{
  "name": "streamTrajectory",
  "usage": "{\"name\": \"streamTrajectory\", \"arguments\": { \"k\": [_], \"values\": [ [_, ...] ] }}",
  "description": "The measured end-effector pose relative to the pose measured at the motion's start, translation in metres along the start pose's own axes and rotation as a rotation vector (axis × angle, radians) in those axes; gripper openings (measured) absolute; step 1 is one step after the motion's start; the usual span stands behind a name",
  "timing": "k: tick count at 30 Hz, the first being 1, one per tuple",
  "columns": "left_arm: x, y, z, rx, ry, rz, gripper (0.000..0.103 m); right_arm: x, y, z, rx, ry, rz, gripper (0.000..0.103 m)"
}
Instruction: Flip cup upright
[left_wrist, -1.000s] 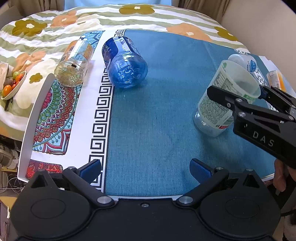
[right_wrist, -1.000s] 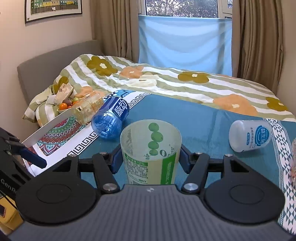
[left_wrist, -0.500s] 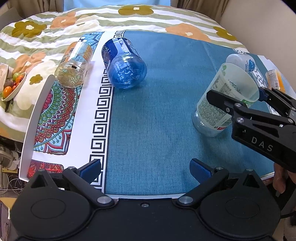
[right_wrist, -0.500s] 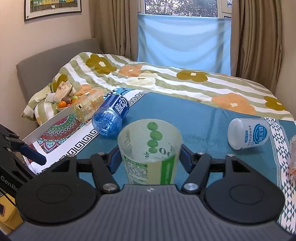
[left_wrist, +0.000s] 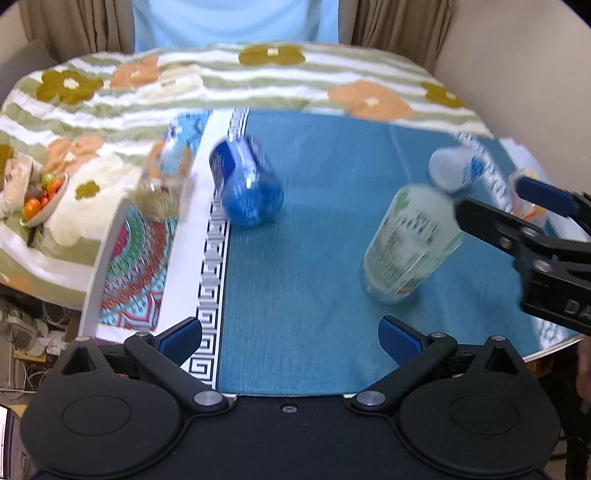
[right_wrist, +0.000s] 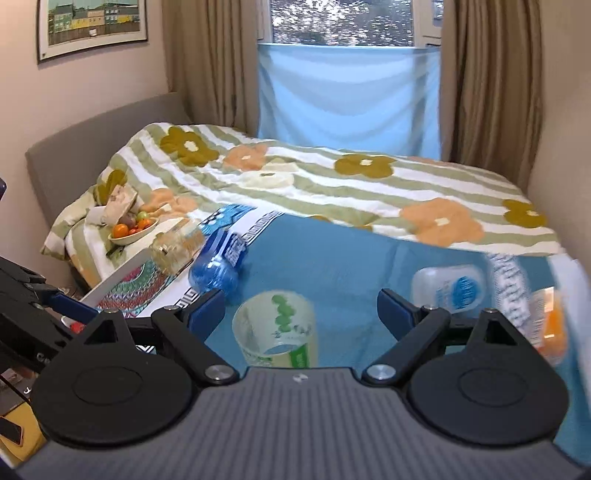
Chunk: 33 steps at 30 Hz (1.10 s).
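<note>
The blue tablecloth (left_wrist: 332, 229) carries every item. The right gripper (right_wrist: 301, 314) sits low and level behind the cup (right_wrist: 277, 332), its jaws spread wide — neither pad touches it. The left gripper (left_wrist: 290, 338) hovers over the near edge, likewise spread and empty. The cup stands on the cloth's right part, mouth up, long axis near vertical with a slight tilt. A blue bottle (left_wrist: 247, 192) lies on its side — well apart.

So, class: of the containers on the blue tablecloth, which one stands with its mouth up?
The green-labelled clear cup, standing open end up between the open right gripper's fingers. The blue bottle and white bottle lie on their sides.
</note>
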<state>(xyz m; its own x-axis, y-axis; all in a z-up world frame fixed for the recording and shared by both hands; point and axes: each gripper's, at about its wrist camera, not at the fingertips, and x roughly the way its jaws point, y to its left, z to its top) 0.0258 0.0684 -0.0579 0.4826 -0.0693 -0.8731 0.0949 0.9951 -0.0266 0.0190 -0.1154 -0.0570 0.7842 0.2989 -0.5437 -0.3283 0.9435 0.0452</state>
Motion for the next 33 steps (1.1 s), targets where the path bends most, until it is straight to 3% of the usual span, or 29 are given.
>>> {"name": "streamTrajectory", "arguments": {
  "k": [11,18,33],
  "values": [
    [-0.062,-0.024,0.016,-0.004,-0.171,0.003,0.103,-0.076,-0.041,0.033,0.136,0.167,-0.244,0.103],
    [-0.075,-0.035,0.009,-0.003,-0.214,0.016,0.103,-0.097,-0.055,0.021,0.193,0.206,-0.301,0.103],
    [-0.087,-0.047,-0.005,0.034,-0.268,0.042,0.103,-0.106,-0.058,0.005,0.215,0.238,-0.333,0.103]
  ]
}}
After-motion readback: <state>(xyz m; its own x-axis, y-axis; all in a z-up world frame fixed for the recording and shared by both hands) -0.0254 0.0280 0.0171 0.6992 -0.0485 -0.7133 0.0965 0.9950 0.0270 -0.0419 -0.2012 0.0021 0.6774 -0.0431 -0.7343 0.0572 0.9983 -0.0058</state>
